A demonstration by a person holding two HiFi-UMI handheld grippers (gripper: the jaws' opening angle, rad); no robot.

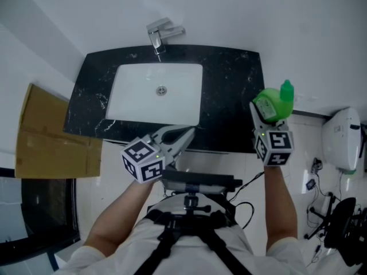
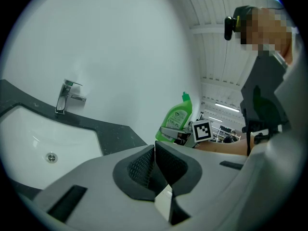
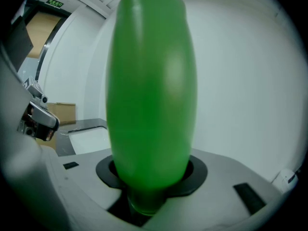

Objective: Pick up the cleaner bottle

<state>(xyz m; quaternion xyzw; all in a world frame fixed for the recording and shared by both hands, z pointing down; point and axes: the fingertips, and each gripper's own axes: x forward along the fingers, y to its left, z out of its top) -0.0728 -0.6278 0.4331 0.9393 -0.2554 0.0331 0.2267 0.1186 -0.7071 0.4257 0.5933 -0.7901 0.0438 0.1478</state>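
The black counter lies just ahead of both grippers, with its white basin beyond the left gripper and a cardboard sheet off to that gripper's left. The left gripper's jaws are pressed together on nothing. The right gripper is clamped on the green cleaner bottle, which stands out from its jaws by the counter's right end. The tap sits farthest beyond the left gripper.

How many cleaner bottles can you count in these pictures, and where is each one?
1. The green cleaner bottle is clamped in the jaws of the right gripper, at the right end of the black counter, right of the sink. Others could be hidden below the counter.
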